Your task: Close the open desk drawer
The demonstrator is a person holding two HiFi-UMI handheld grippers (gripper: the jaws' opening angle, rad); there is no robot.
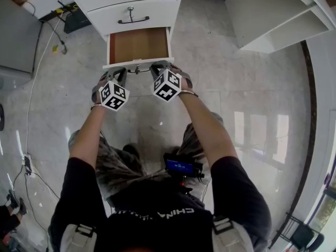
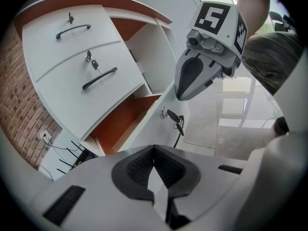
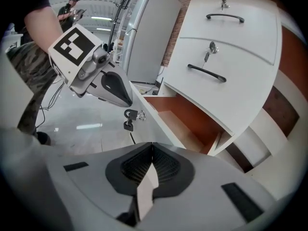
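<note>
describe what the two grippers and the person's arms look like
Both the left gripper and the right gripper are pale grey plastic shells that taper to a point, with black ribbed pads inside the jaws. Each carries a white cube printed with black square markers. The person wears short black sleeves; the forearms are bare.

The open drawer (image 1: 139,45) sat under two shut drawers (image 1: 134,14); the left gripper (image 1: 118,73) and the right gripper (image 1: 160,67) were side by side before its front, perhaps touching it.
</note>
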